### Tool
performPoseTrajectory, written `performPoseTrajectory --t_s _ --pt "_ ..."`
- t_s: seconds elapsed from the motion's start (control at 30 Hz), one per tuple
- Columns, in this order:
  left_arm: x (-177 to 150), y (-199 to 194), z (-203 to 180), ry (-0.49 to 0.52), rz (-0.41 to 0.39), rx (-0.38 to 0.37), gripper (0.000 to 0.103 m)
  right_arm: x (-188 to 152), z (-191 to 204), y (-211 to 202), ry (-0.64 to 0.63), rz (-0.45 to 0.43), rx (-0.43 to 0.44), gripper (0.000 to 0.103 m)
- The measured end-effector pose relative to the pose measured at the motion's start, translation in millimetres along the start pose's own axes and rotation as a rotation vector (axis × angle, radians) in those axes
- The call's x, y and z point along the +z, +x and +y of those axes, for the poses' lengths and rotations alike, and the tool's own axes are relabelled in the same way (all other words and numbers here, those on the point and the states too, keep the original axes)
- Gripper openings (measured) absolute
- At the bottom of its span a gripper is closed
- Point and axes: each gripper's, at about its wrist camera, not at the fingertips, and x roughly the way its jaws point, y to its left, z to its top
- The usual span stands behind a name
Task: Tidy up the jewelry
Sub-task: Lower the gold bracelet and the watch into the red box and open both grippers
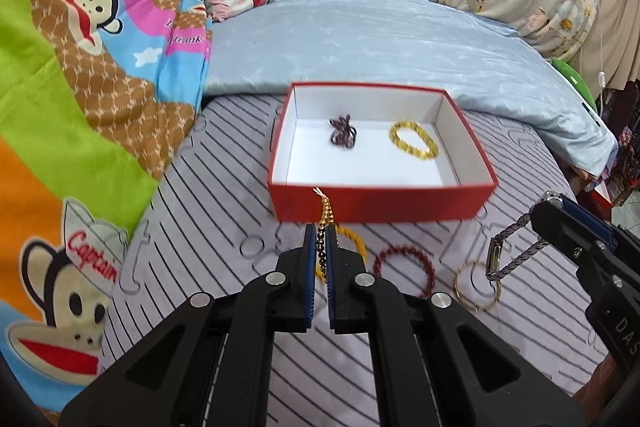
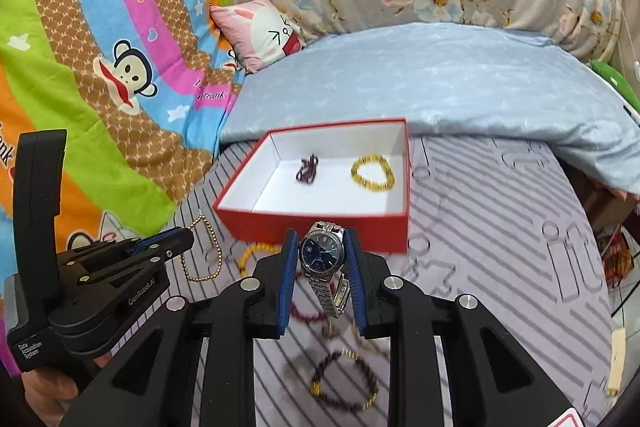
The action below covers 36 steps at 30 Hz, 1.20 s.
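My left gripper (image 1: 320,233) is shut on a gold bead chain (image 1: 326,211), which sticks up between its blue pads; in the right wrist view the chain (image 2: 204,251) hangs in a loop from it (image 2: 184,237). My right gripper (image 2: 322,239) is shut on a silver watch (image 2: 322,253) with a dark blue dial, and its band (image 1: 508,251) dangles below. Just beyond both stands an open red box (image 1: 380,203) with a white inside. It holds a dark bead bundle (image 1: 342,133) and a yellow bead bracelet (image 1: 414,141).
On the striped sheet before the box lie a yellow bracelet (image 1: 354,239), a red bead bracelet (image 1: 404,267), a gold bangle (image 1: 476,287) and a dark bead bracelet (image 2: 344,379). A blue quilt (image 1: 380,39) lies behind the box, and a cartoon blanket (image 1: 80,87) rises on the left.
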Motion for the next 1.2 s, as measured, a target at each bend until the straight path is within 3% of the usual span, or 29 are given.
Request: performPoseTrajectory --t_s 0.5,1.2 --pt "77.4 64.5 5.3 -0.005 0.004 0.061 0.004 82.7 -10.4 72.9 -0.013 -0.018 0.003 0.023" --pt "86.6 143.5 5.6 -0.015 0.094 0.085 0.004 63.8 -32.3 151.8 -0.007 0.104 -0.043 0.023"
